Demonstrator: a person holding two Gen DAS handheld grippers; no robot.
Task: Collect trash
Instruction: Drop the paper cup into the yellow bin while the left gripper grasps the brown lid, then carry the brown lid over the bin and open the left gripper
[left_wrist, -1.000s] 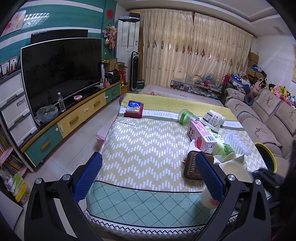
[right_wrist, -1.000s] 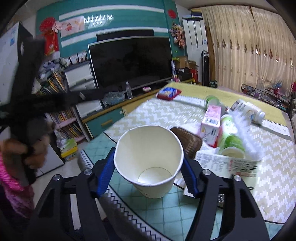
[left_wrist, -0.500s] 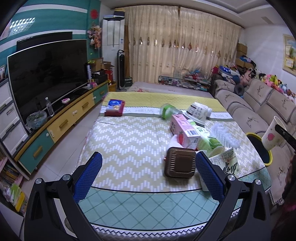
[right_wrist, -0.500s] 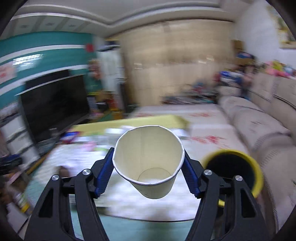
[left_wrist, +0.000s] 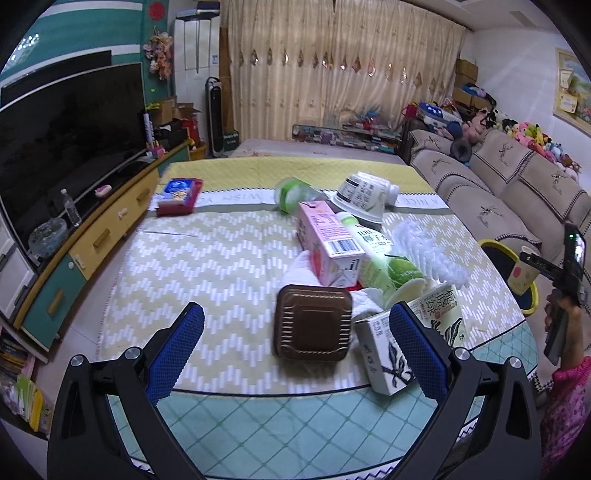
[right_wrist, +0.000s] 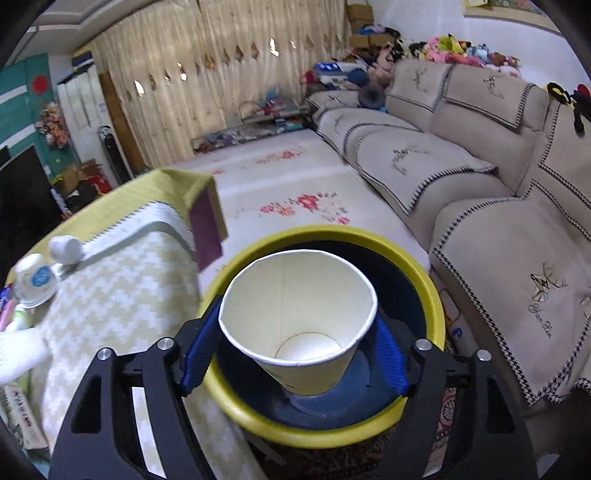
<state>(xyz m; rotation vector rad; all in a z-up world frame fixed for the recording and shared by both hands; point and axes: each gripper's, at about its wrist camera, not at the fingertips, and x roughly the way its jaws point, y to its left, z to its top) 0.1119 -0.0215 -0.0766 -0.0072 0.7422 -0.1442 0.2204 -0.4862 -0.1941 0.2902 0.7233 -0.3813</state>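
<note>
The table (left_wrist: 229, 258), under its chevron-patterned cloth, fills the middle of the left wrist view. A loose heap of trash lies right of centre: a pink carton (left_wrist: 327, 243), a green bottle (left_wrist: 384, 258), a brown lidded box (left_wrist: 313, 326) and a tea carton (left_wrist: 406, 343) at the lower right.

In the right wrist view the yellow-rimmed bin (right_wrist: 424, 280) takes up the lower centre, standing on the floor between the table edge at left and the sofa (right_wrist: 480, 192) at right.

The paper cup (right_wrist: 295, 317) sits mouth toward the camera, directly above the bin's dark interior. The right gripper (right_wrist: 295, 354) pinches it, one blue pad on each side of its wall.

The left gripper (left_wrist: 295, 354) hangs over the near table edge, fingers spread wide with nothing between them; the brown box lies just ahead of the gap.

The step in hand looks like the drop. To do it well, keep the cup centred inside the rim and open the fingers fully, so the light cup falls straight and does not cling to a pad or tip onto the rim.
</note>
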